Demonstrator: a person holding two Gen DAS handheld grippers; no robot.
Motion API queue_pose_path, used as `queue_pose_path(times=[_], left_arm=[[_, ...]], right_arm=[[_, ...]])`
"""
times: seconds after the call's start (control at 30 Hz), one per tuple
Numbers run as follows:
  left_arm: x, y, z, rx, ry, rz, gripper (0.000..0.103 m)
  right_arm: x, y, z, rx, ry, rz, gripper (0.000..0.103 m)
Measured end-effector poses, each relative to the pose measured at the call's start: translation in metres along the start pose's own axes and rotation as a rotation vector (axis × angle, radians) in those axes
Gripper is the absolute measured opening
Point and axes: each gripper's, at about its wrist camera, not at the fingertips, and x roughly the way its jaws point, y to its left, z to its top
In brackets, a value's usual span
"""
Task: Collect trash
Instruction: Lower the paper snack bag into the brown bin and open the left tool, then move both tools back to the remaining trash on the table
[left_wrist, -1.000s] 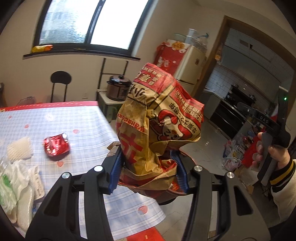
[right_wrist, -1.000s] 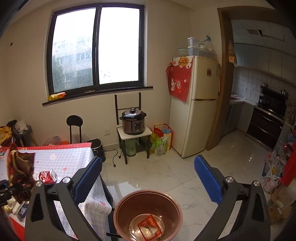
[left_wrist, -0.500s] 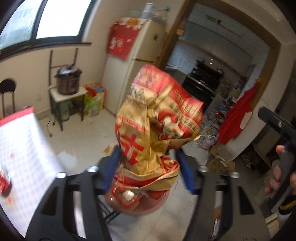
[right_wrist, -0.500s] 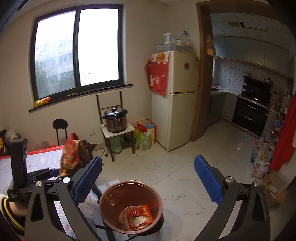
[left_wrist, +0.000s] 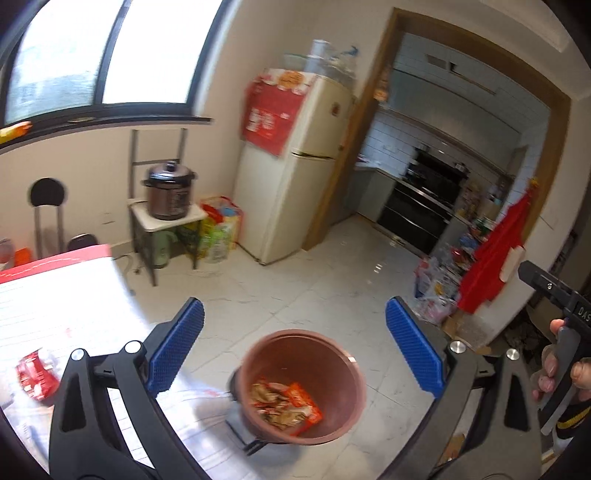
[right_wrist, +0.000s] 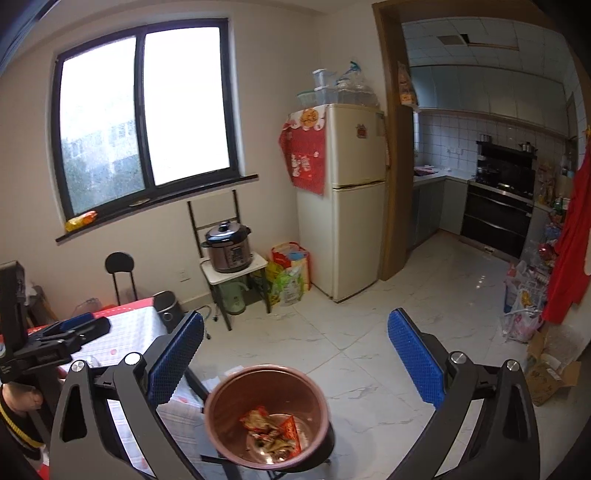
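A brown round bin (left_wrist: 334, 384) stands on the floor just off the table's corner. The crumpled red-and-tan paper bag (left_wrist: 282, 402) lies inside it with other wrappers. My left gripper (left_wrist: 294, 306) hovers above the bin, its jaws opening wide with nothing between them. My right gripper (right_wrist: 296, 318) is open and empty, also above the bin (right_wrist: 225, 406), where the paper bag (right_wrist: 269, 428) shows at the bottom. A red wrapper (left_wrist: 33, 373) lies on the checked table (left_wrist: 59, 295) at lower left.
A cream fridge (right_wrist: 354, 199) stands by the kitchen doorway. A rice cooker (right_wrist: 227, 247) sits on a small stand under the window, beside shopping bags (right_wrist: 290, 273). A black chair (right_wrist: 120, 267) stands behind the table. Bags and a cardboard box (right_wrist: 546, 373) crowd the right wall.
The left gripper swung from the table over to the bin and opened. The paper bag left its jaws and now lies in the bin. The right gripper shifted slightly.
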Motion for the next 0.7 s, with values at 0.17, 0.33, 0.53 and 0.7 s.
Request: queue_pose_path(times=[0.17,0.33,0.53,0.7], left_arm=[[-0.058,0.048,-0.01,-0.048,-0.031,0.138,0.097],[-0.142,0.107,-0.036,-0.128,-0.097,0.294,0.097],[-0.265,0.19,-0.086,-0.267,-0.135,0.5,0.097],[-0.352,0.252,-0.129,-0.332,-0.131,0.627,0.097]], right_arm=[[0.009,0.033,-0.004,-0.008,0.009,0.083,0.098],[0.015,0.084,-0.014,-0.027,0.02,0.158,0.098],[0.014,0.168,-0.03,-0.049,0.062,0.228,0.098],[0.015,0.244,-0.047,-0.076,0.117,0.289,0.098]])
